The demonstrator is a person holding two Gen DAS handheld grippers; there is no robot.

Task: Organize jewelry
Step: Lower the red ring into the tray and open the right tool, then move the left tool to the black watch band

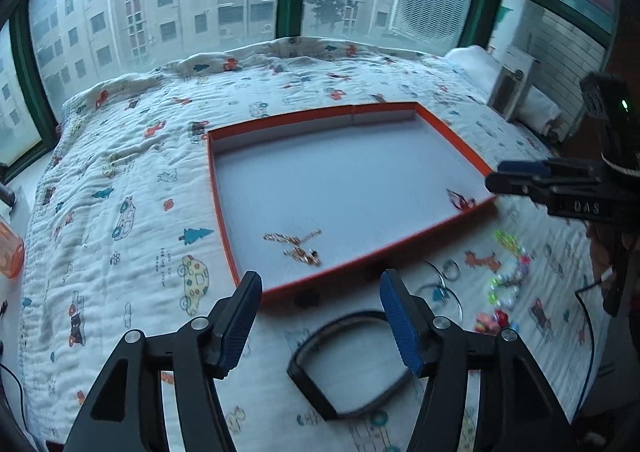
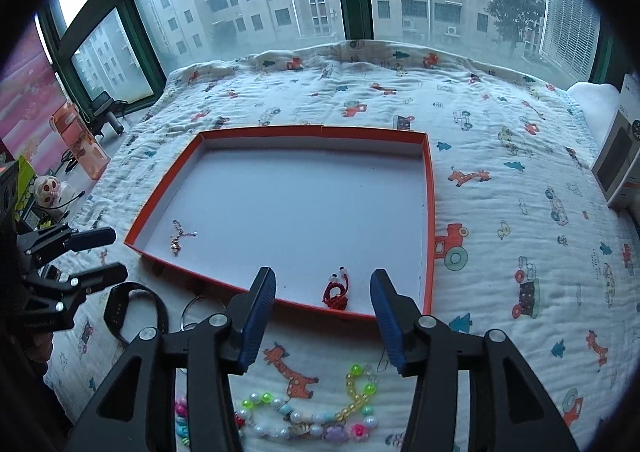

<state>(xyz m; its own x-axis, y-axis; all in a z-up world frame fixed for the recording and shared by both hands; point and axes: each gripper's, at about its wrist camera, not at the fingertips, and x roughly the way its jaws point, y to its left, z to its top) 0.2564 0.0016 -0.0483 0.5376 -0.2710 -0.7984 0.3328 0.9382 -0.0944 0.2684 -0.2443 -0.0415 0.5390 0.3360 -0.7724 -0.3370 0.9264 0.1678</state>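
Note:
An orange-rimmed tray (image 1: 218,188) (image 2: 430,212) with a white floor lies on the patterned quilt. In it lie a gold chain (image 1: 296,246) (image 2: 178,236) near the front and a red cord piece (image 1: 460,200) (image 2: 338,290) by the front rim. My left gripper (image 1: 320,288) (image 2: 118,254) is open above the tray's near edge, holding nothing. My right gripper (image 2: 322,292) (image 1: 496,175) is open too, and the red cord piece lies on the tray floor beyond its fingers, untouched. On the quilt lie a black band (image 1: 344,368) (image 2: 136,308), thin metal rings (image 1: 444,280) and coloured bead strings (image 1: 508,280) (image 2: 312,412).
The quilt-covered bed (image 2: 520,172) runs back to a green-framed window. An orange bottle (image 2: 76,140) (image 1: 10,252) and small items stand off the bed's left side. A white box (image 2: 616,164) stands at the right edge.

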